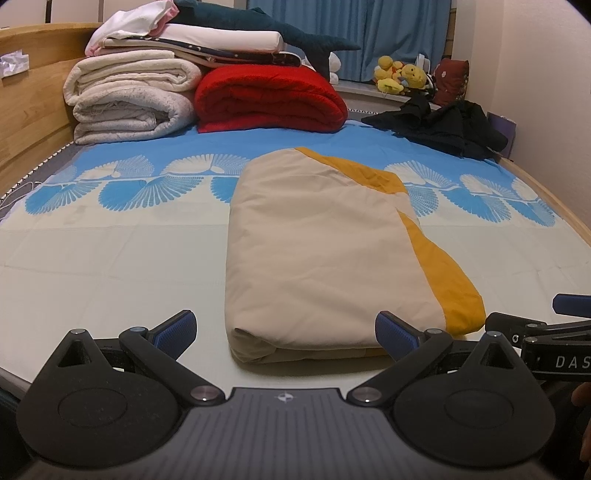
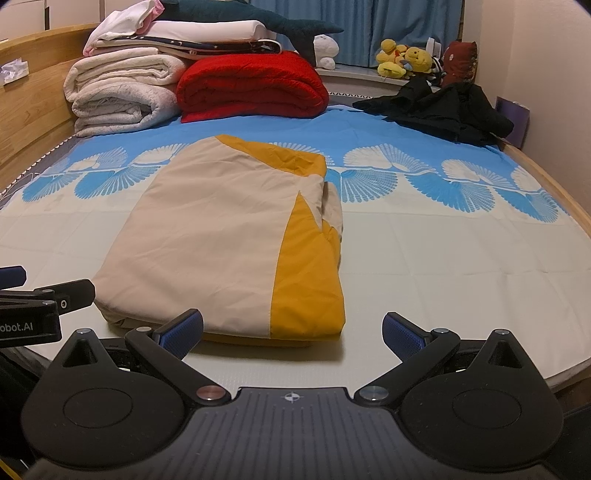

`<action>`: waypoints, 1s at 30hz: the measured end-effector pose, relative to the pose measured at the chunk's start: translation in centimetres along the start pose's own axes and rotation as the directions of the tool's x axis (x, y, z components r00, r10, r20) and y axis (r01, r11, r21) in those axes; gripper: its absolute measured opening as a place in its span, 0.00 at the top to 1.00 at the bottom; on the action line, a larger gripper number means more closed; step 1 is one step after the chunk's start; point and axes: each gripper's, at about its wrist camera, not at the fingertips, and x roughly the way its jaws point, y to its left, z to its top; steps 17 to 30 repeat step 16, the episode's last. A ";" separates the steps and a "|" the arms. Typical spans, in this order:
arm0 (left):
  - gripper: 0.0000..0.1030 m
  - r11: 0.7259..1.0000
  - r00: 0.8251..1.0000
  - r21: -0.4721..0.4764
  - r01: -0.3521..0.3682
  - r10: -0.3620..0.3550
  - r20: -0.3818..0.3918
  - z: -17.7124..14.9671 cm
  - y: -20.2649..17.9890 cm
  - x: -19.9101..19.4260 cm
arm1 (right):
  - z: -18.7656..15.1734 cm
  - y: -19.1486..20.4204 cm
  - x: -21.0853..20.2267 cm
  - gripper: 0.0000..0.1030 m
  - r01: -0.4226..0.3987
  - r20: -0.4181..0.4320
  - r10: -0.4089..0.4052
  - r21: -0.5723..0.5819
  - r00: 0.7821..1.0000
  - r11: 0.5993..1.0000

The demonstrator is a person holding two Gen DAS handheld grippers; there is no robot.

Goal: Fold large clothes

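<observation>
A beige and mustard-yellow cloth (image 1: 317,251) lies folded into a long rectangle on the bed; it also shows in the right wrist view (image 2: 221,240). My left gripper (image 1: 284,336) is open and empty, its jaws wide apart just short of the cloth's near edge. My right gripper (image 2: 293,332) is open and empty, in front of the cloth's near right corner. The right gripper's side shows at the right edge of the left wrist view (image 1: 546,332). The left gripper's side shows at the left edge of the right wrist view (image 2: 44,306).
The bed sheet (image 1: 110,266) is cream near me and blue with fan patterns farther off. Folded white blankets (image 1: 129,99), a red blanket (image 1: 269,98) and a shark plush (image 1: 266,26) are stacked at the headboard. A black garment (image 1: 443,127) lies far right. Yellow plush toys (image 1: 399,75) sit on the sill.
</observation>
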 end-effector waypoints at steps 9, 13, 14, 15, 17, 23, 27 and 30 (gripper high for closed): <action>0.00 1.000 1.000 0.001 0.002 -0.002 -0.003 -0.1 0.0 0.1 | -0.1 -0.3 0.1 0.01 -0.007 -0.005 0.006 -0.003 1.000 1.000; 0.00 1.000 1.000 0.002 0.003 -0.003 -0.005 -0.2 0.1 0.2 | -0.2 -0.6 0.2 0.01 -0.011 -0.010 0.011 -0.007 1.000 1.000; 0.00 1.000 1.000 0.003 0.003 -0.003 -0.006 -0.2 0.1 0.2 | -0.2 -0.7 0.2 0.01 -0.012 -0.011 0.012 -0.008 1.000 1.000; 0.00 1.000 1.000 0.003 0.004 -0.003 -0.006 -0.2 0.2 0.2 | -0.2 -0.7 0.2 0.01 -0.013 -0.012 0.013 -0.008 1.000 1.000; 0.00 1.000 1.000 0.003 0.004 -0.004 -0.006 -0.2 0.2 0.2 | -0.3 -0.8 0.3 0.01 -0.013 -0.013 0.013 -0.009 1.000 1.000; 0.00 1.000 1.000 0.003 0.004 -0.004 -0.006 -0.2 0.2 0.2 | -0.3 -0.8 0.3 0.01 -0.013 -0.013 0.013 -0.009 1.000 1.000; 0.00 1.000 1.000 0.003 0.004 -0.004 -0.006 -0.2 0.2 0.2 | -0.3 -0.8 0.3 0.01 -0.013 -0.013 0.013 -0.009 1.000 1.000; 0.00 1.000 1.000 0.003 0.004 -0.004 -0.006 -0.2 0.2 0.2 | -0.3 -0.8 0.3 0.01 -0.013 -0.013 0.013 -0.009 1.000 1.000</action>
